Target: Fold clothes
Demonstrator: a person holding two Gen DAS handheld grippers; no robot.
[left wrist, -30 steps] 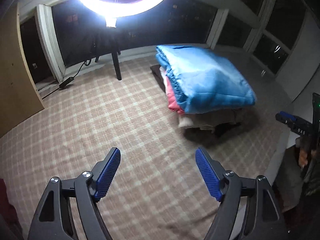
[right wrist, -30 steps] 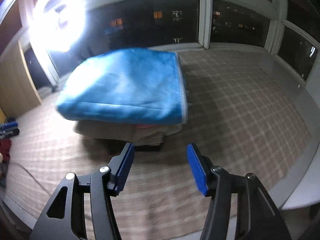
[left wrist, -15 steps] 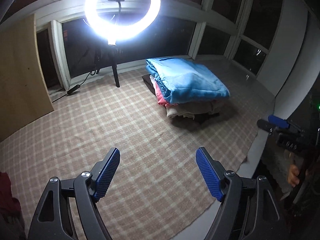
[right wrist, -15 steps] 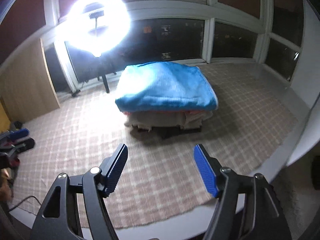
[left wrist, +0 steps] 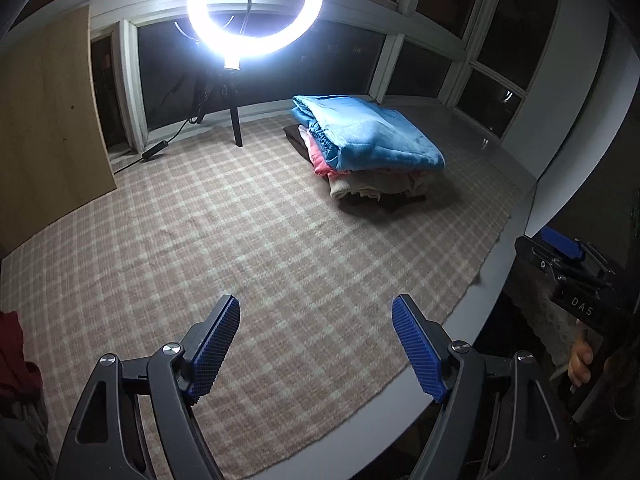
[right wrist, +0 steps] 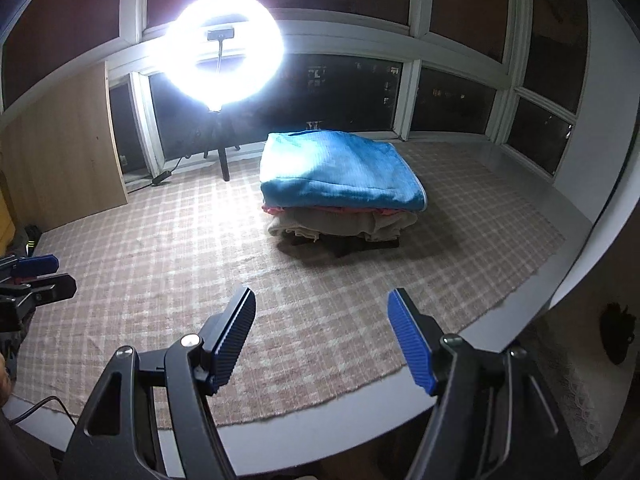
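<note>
A stack of folded clothes sits at the far right of the checked cloth (left wrist: 240, 240). A blue garment (left wrist: 372, 140) (right wrist: 340, 172) lies on top, with pink (left wrist: 320, 162), beige (left wrist: 372, 186) and dark layers under it. My left gripper (left wrist: 316, 304) hovers open over the cloth's near part, well short of the stack, with nothing between its blue pads. Over the cloth's front edge my right gripper (right wrist: 322, 294) is open and empty too. A dark red garment (left wrist: 16, 352) shows at the left edge of the left wrist view.
A bright ring light (left wrist: 254, 8) on a tripod stands at the back, its cable trailing left. A wooden board (left wrist: 44, 120) leans at the far left. The grey table rim (left wrist: 400, 412) curves along the front. Dark windows surround the table. A hand (left wrist: 580, 356) shows at the right.
Both grippers have drawn back and a little up from the stack, which now looks smaller and farther. The right jaws stand slightly wider than a second ago.
</note>
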